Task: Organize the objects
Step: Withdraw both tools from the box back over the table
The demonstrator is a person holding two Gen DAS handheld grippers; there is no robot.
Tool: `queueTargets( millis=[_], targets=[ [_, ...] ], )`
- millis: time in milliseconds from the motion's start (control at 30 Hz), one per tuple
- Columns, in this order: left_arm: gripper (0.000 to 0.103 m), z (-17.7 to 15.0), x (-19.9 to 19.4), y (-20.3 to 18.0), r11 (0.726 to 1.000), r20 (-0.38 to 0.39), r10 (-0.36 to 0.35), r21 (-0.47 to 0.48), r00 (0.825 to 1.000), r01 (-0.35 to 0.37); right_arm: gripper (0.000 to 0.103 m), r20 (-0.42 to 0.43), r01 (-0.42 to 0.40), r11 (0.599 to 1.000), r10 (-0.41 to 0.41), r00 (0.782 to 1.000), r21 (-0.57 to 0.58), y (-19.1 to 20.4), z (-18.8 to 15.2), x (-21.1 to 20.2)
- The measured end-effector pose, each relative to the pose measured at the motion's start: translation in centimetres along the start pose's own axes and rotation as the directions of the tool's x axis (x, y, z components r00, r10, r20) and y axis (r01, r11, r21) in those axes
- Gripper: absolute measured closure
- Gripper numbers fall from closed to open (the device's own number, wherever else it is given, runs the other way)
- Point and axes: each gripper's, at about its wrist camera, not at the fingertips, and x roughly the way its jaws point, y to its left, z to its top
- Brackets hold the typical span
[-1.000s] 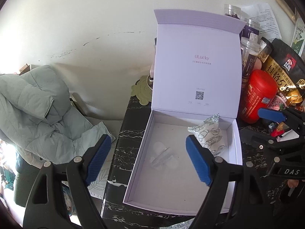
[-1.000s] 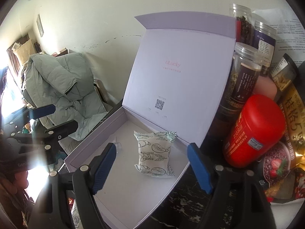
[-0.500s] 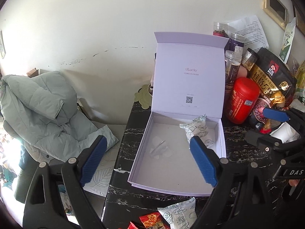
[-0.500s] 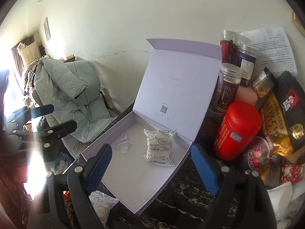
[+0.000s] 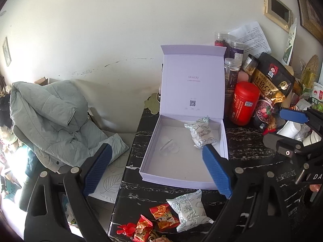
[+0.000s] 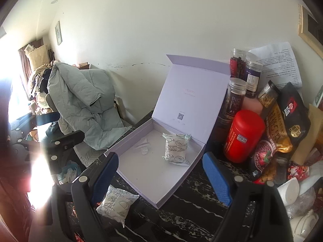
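Lavender gift box (image 5: 182,173) lid up on black marble table (image 5: 248,141), one white snack packet (image 5: 201,134) inside, another (image 5: 186,209) in front, left gripper (image 5: 157,169) and right gripper (image 6: 161,179) both spread wide, empty

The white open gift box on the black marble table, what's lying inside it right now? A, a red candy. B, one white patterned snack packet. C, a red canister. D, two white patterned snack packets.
B: one white patterned snack packet lies inside the white open gift box; a second packet sits outside it.

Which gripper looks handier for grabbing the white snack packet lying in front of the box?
Probably the left gripper: open and empty, with the white snack packet just below its fingers. From the right gripper, also open, it sits off by the left finger.
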Motion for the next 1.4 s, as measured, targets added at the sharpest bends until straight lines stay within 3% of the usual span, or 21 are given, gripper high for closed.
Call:
queueTargets(
  millis=[300,567,733,1100,1400],
  targets=[
    [0.012,-2.7,-3.0,0.3,0.999,0.007,0.035,0.016,0.999,-0.035,0.016,0.017,-0.012,0.999,0.013,1.000,-0.030,2.0,-1.9,-2.6],
    [0.012,-5.2,-5.0,0.9,0.996,0.002,0.074,-0.046,0.997,-0.074,0.016,0.029,-0.023,0.999,0.024,0.999,-0.039,3.3,-3.9,-4.4],
    [0.012,-7.5,-5.8,0.4,0.995,-0.015,0.098,-0.027,0.995,-0.098,0.016,0.012,-0.037,0.998,0.038,0.999,-0.052,4.1,-5.8,-4.6],
    [0.012,-11.6,-5.7,0.4,0.993,-0.054,0.065,-0.093,0.996,-0.070,0.016,-0.026,-0.035,0.998,0.034,0.999,-0.049,4.6,-9.4,-4.4],
    [0.012,-15.2,-5.6,0.3,0.992,-0.060,0.089,-0.090,0.994,-0.094,0.016,-0.103,-0.068,0.996,0.063,0.993,-0.054,5.2,-13.0,-2.6]
  ],
)
